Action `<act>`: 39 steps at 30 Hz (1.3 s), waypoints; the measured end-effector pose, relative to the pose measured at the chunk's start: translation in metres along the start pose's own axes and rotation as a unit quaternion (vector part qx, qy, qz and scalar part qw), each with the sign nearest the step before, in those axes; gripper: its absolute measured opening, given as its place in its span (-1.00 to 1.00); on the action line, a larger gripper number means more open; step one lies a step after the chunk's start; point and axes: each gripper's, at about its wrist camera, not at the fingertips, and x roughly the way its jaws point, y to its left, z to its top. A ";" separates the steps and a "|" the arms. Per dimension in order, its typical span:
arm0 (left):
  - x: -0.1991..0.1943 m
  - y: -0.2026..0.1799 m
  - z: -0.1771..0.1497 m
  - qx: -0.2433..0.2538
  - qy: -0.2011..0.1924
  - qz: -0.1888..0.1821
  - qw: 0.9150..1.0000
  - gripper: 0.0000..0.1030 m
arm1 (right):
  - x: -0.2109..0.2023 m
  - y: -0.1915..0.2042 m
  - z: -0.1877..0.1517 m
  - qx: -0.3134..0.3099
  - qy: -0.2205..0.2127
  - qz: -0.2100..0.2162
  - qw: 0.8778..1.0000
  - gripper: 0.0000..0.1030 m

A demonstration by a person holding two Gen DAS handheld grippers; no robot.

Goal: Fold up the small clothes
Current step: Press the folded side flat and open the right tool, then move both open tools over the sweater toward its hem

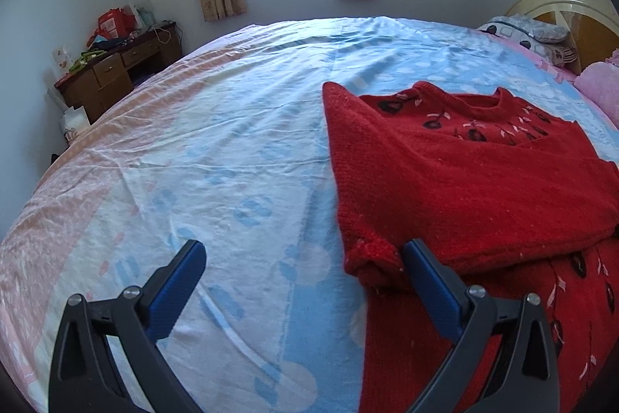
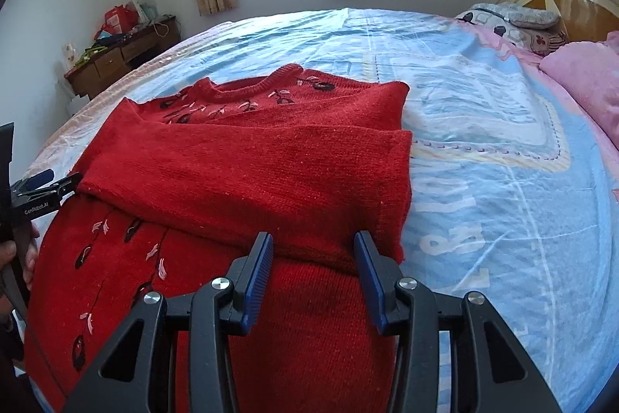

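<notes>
Left claw point(image 1: 305, 269) spread wide, empty, beside sleeve cuff point(image 1: 367, 262); right claw point(image 2: 313, 258) half-spread, unclenched, over folded sleeve point(image 2: 251, 173) lying crosswise on red sweater point(image 2: 309, 335), nearer.

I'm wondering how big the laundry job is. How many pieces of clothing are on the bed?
1: a red sweater lying on the bed sheet, sleeves folded across its front. Anything nearer than the grippers would be out of view.

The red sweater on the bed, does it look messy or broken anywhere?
Nothing looks broken. The red sweater lies flat on the bedsheet, sleeves folded across its chest. Only the sleeve cuff looks slightly bunched.
</notes>
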 end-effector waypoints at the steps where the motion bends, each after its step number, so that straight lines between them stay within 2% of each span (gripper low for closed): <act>1: -0.003 0.001 -0.001 -0.002 -0.002 -0.004 1.000 1.00 | -0.003 0.000 0.000 0.003 -0.002 0.001 1.000 -0.12; 4: -0.008 0.002 -0.004 -0.002 -0.002 -0.011 1.000 1.00 | -0.007 0.003 -0.003 0.009 0.011 0.009 1.000 0.02; 7: -0.016 0.001 -0.011 0.004 0.000 -0.013 1.000 1.00 | -0.012 0.005 -0.009 0.008 0.014 -0.002 1.000 0.02; 17: -0.062 0.006 -0.020 0.011 -0.029 -0.026 0.999 1.00 | -0.041 0.017 -0.030 0.013 0.017 0.008 1.000 0.03; 21: -0.082 0.007 -0.026 0.006 -0.034 -0.042 0.999 1.00 | -0.057 0.028 -0.043 0.010 0.018 0.021 1.000 0.04; 32: -0.121 0.011 -0.053 0.035 -0.038 -0.063 0.997 1.00 | -0.093 0.048 -0.078 0.002 0.024 0.043 0.999 0.09; 39: -0.135 0.015 -0.067 0.033 -0.034 -0.071 0.996 1.00 | -0.107 0.050 -0.095 0.000 0.032 0.040 0.999 0.09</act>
